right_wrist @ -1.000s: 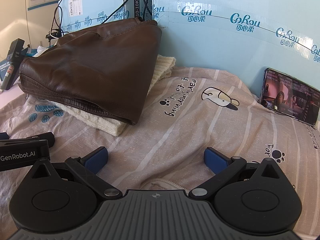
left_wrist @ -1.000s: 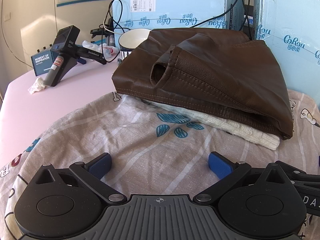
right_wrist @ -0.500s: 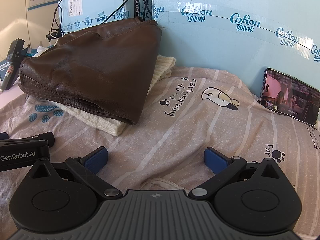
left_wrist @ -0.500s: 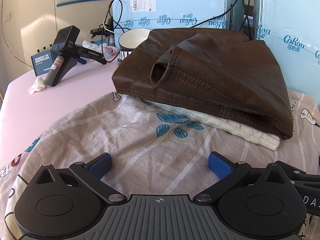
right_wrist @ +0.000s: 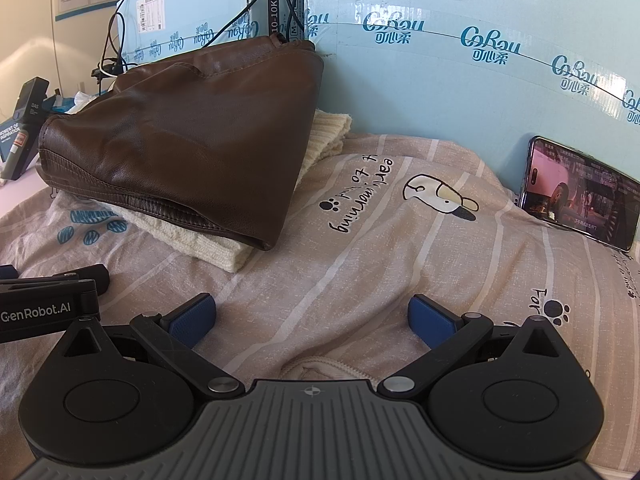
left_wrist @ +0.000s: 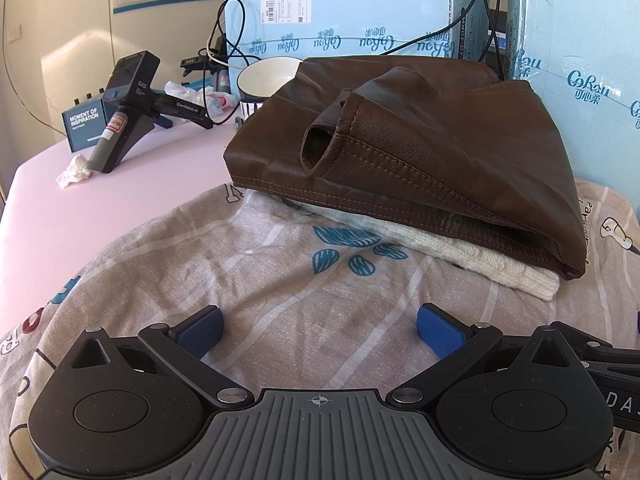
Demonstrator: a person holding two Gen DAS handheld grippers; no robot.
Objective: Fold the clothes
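Observation:
A folded brown leather jacket (left_wrist: 420, 148) (right_wrist: 192, 140) rests on a folded cream knit sweater (left_wrist: 460, 256) (right_wrist: 216, 248) at the back of a beige printed cloth (left_wrist: 280, 272) (right_wrist: 400, 248). My left gripper (left_wrist: 318, 326) hovers low over the cloth in front of the stack, open, nothing between its blue pads. My right gripper (right_wrist: 310, 316) is open too, over the cloth to the right of the stack. A cream knit edge (right_wrist: 328, 368) peeks out just under the right gripper's body. The left gripper's arm (right_wrist: 48, 300) shows at the left of the right wrist view.
Light blue cartons (left_wrist: 360, 12) (right_wrist: 480, 60) wall off the back. A phone (right_wrist: 580, 192) with a lit screen leans on the carton at right. On the pink table (left_wrist: 80, 208) stand a spare gripper handle (left_wrist: 124, 112), a white bowl (left_wrist: 268, 80), a small dark box (left_wrist: 86, 124), crumpled tissue (left_wrist: 74, 170) and cables.

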